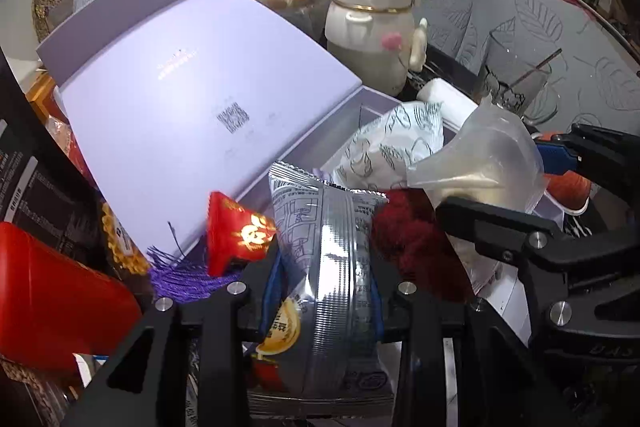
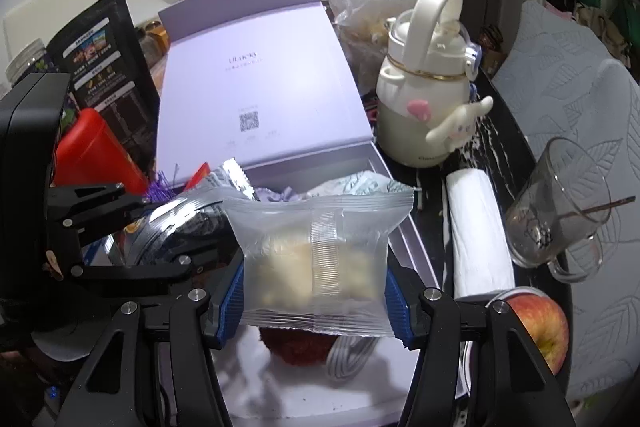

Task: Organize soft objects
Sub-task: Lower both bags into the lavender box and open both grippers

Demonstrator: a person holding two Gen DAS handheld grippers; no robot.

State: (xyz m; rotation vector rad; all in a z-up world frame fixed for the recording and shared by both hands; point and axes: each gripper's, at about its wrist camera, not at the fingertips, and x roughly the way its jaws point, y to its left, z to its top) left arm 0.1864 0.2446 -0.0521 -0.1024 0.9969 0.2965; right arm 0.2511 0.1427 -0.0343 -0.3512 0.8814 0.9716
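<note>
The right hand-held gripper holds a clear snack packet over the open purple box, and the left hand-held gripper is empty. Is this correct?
Not quite. The left hand-held gripper is not empty: it is shut on a silver packet, as the left wrist view shows. The rest stands: the right hand-held gripper holds the clear packet over the open purple box.

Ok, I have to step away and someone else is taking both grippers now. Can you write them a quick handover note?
Left gripper: shut on the silver snack packet.
Right gripper: shut on the clear pastry bag.
Both are held over the open lilac box, lid up. Already inside: a white printed packet, a dark red fuzzy item and a grey coiled cable.
Left to do: set both packets in the box. The red pouch with purple tassel lies beside it.
</note>
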